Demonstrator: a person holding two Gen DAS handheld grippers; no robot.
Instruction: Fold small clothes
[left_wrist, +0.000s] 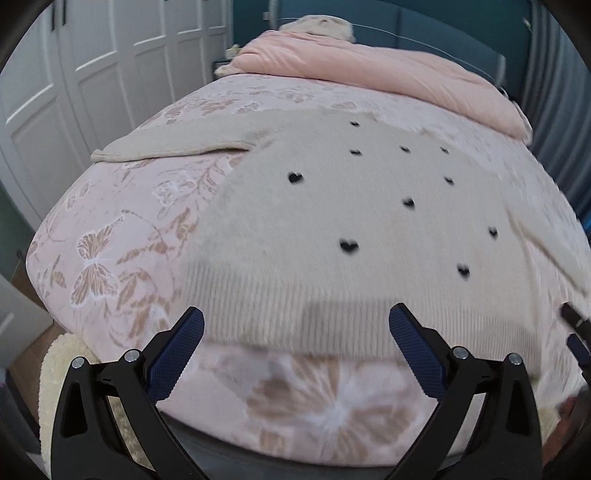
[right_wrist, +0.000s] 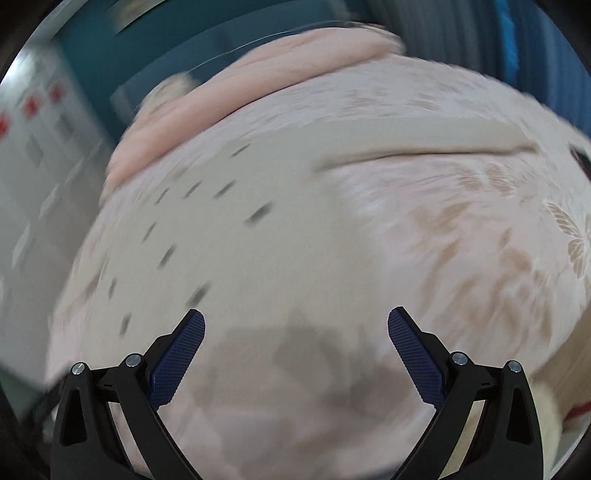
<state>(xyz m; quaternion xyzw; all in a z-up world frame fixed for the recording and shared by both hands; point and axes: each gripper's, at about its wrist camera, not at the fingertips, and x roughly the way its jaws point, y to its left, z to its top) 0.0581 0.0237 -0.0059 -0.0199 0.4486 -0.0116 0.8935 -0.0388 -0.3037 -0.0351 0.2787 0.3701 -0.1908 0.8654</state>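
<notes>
Both black, blue-padded grippers, left gripper (left_wrist: 296, 322) and right gripper (right_wrist: 296, 322), are hanging spread wide, gripping nothing, over the cream knitted sweater with black hearts (left_wrist: 332, 229); motion blur is risking 1 mistimed pinch catching the pink floral bedspread (left_wrist: 110, 240) beneath

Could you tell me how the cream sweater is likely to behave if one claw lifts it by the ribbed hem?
The cream sweater looks like soft knit lying flat on the bedspread, so it would probably droop rather than hold shape. Its ribbed hem may stretch. The spread sleeve would likely trail behind.
</notes>
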